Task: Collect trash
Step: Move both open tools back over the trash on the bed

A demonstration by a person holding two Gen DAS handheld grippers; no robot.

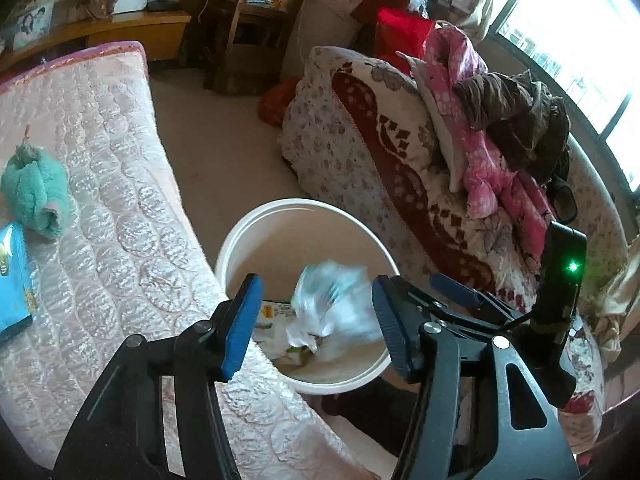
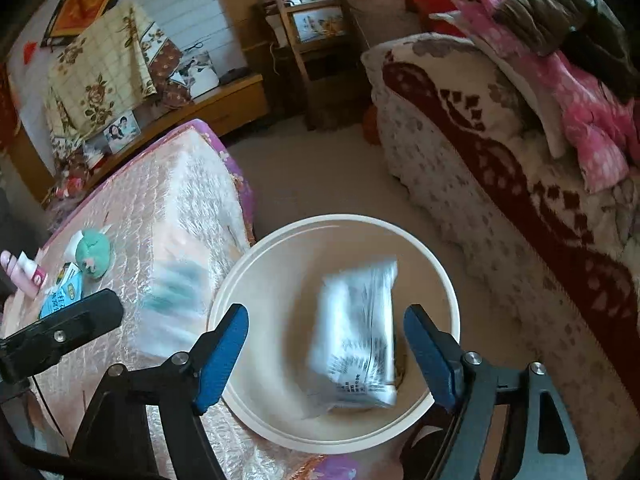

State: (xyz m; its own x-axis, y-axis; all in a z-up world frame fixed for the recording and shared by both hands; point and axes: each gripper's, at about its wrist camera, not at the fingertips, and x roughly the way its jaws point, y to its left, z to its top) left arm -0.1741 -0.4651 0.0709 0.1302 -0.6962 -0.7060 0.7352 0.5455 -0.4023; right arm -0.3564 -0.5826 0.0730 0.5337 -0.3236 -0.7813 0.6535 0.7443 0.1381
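A lived-in bedroom of a private home.
A bed with a quilted pink mattress [image 1: 100, 152] fills the left of both views; at right, a floral and dark-red blanket [image 1: 380, 152] lies heaped with a pink garment [image 1: 472, 120] and brown clothing [image 1: 516, 112]. A low wooden cabinet [image 2: 224, 100] at upper left carries a family photograph [image 2: 122, 130], with a flowered cloth [image 2: 100, 80] hung above it. A wooden rack [image 2: 312, 36] stands at top centre, and a window [image 1: 580, 40] glows at upper right.

Smooth plastic bucket [image 2: 448, 276], crinkly glossy wrapper [image 2: 360, 336] — shiny quilted satin mattress [image 1: 100, 128].
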